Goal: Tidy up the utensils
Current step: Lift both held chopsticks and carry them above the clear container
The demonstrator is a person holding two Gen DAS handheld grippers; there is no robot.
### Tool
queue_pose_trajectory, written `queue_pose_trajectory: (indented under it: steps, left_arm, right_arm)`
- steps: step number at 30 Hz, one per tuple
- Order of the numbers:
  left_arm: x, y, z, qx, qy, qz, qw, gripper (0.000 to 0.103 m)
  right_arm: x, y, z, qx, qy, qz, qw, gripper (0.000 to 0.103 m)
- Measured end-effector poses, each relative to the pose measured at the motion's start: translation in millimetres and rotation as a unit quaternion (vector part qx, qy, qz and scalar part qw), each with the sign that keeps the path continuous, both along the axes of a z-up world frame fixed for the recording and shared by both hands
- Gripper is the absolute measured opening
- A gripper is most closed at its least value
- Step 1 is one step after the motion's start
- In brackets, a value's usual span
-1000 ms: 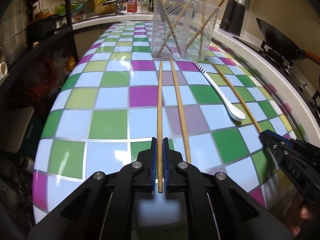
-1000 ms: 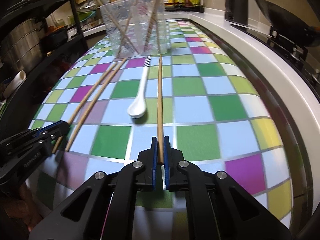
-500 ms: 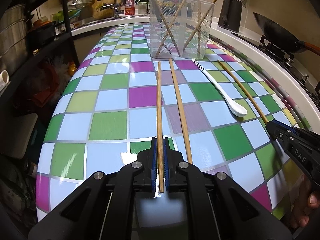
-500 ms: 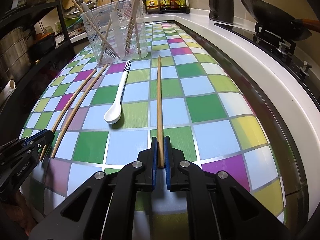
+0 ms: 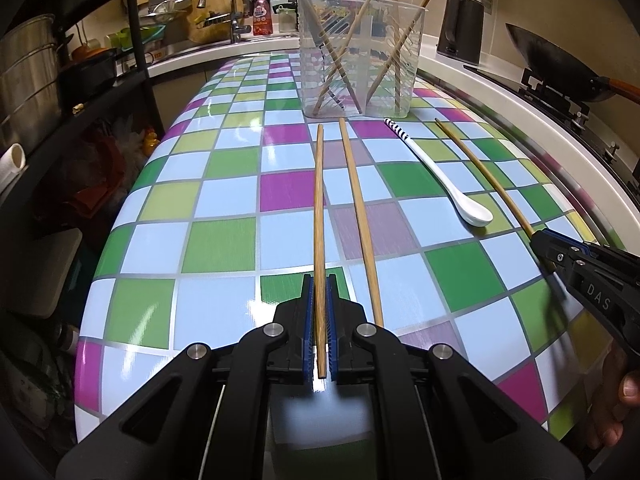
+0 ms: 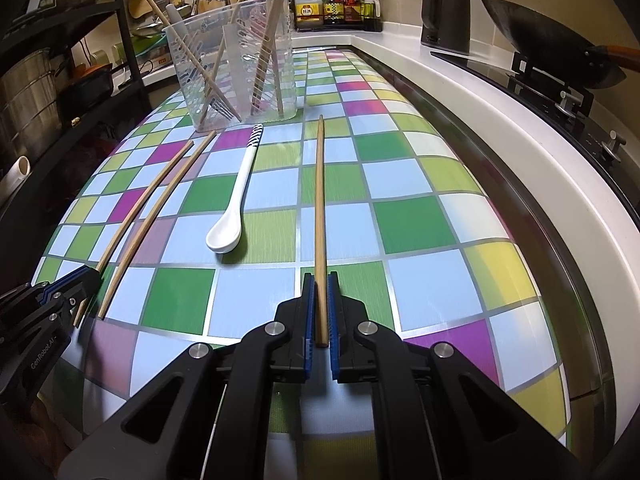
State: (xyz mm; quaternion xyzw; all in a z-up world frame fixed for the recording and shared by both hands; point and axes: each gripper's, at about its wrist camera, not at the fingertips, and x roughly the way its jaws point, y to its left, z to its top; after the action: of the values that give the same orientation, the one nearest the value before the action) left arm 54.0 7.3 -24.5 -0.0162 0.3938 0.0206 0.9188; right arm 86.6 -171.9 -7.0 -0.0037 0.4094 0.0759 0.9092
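Observation:
My left gripper (image 5: pixel 319 280) is shut on the near end of a wooden chopstick (image 5: pixel 319 200) that points toward a clear plastic utensil holder (image 5: pixel 360 56). A second chopstick (image 5: pixel 360 220) lies on the checkered table just to its right. My right gripper (image 6: pixel 320 280) is shut on another wooden chopstick (image 6: pixel 319 200). A white spoon with a striped handle (image 6: pixel 238 196) lies between the two grippers; it also shows in the left wrist view (image 5: pixel 448 180). The holder (image 6: pixel 236 64) has several chopsticks and a fork standing in it.
The checkered table (image 5: pixel 224 240) ends at a white counter rim (image 6: pixel 500 128) on the right. A wok (image 6: pixel 548 44) sits on the stove, a black kettle (image 6: pixel 445 12) behind it. Dark shelves with pots (image 5: pixel 28 76) stand on the left. Oil bottles (image 6: pixel 336 4) are at the back.
Both grippers have lifted a little and tilted back with their chopsticks held. The holder and spoon have stayed where they were.

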Motion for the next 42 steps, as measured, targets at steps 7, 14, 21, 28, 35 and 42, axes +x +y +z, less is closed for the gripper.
queue_pose_trajectory:
  steps: [7,14,21,28,35,42]
  left_arm:
    - [-1,-1,0,0.0,0.0,0.0,1.0,0.006]
    - [-2,-4,0,-0.002,0.0,-0.004,1.0,0.006]
    - [-7,-7,3,-0.009,-0.004,-0.012,0.9999,0.006]
    - [-22,-12,27,0.011,-0.066,-0.019,0.9976,0.006]
    - [-30,-15,47,0.032,-0.119,-0.024,0.9921,0.006]
    - [-34,-20,62,0.047,-0.153,-0.029,0.9866,0.006]
  right_arm:
    - [0,-1,0,-0.002,0.002,0.002,1.0,0.006]
    - [0,0,0,-0.004,0.001,0.007,1.0,0.006]
    - [-3,-2,8,0.0,-0.001,0.007,1.0,0.006]
    - [-13,-4,30,-0.003,-0.037,0.014,0.999,0.006]
    - [-22,-5,54,-0.024,-0.086,0.023,0.996,0.006]
    - [-30,-4,77,-0.041,-0.126,0.03,0.991,0.006]
